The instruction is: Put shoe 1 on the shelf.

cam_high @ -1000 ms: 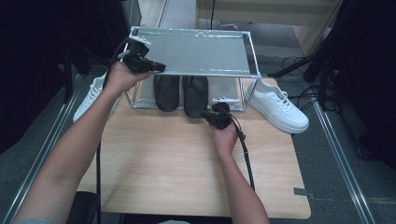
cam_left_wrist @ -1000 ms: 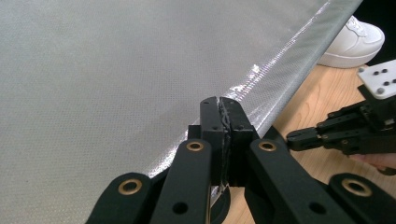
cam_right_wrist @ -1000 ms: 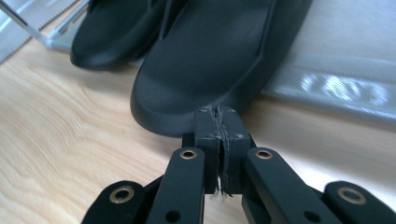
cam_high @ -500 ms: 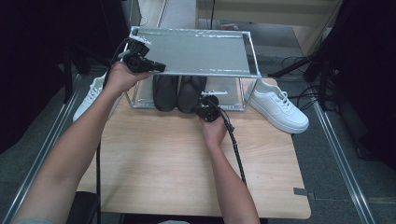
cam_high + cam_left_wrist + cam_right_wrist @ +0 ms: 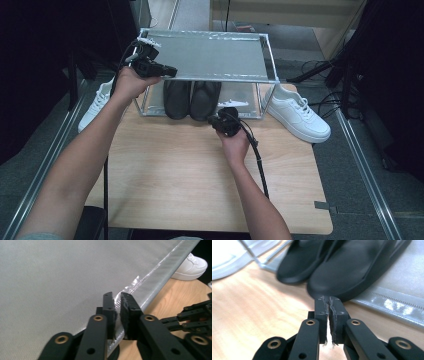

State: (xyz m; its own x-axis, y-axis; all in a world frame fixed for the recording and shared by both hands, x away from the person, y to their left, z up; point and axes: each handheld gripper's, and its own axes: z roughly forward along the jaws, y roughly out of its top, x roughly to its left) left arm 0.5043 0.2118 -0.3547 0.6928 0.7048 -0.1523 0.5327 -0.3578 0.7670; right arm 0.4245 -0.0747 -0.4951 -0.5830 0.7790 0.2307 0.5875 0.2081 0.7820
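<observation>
A metal rack with a silver top shelf [image 5: 215,55] stands at the table's far side. Two black shoes [image 5: 177,97] [image 5: 204,97] sit side by side on its lower shelf. My left gripper [image 5: 172,73] is at the top shelf's front left edge. In the left gripper view its jaws [image 5: 118,296] have just been opening and stand slightly apart, astride the shelf's edge [image 5: 150,282]. My right gripper [image 5: 212,120] hovers low over the table in front of the right black shoe [image 5: 352,267]. Its jaws [image 5: 329,298] have just been opening to a thin slit, with nothing between them.
One white sneaker [image 5: 300,112] lies right of the rack and another [image 5: 97,102] left of it, off the table edge. The wooden table [image 5: 175,170] stretches towards me. Cables trail from both grippers. Dark stands and floor rails flank the table.
My right gripper shifted left and nearer the black shoes, then eased back a little. My left hand stayed at the shelf's edge.
</observation>
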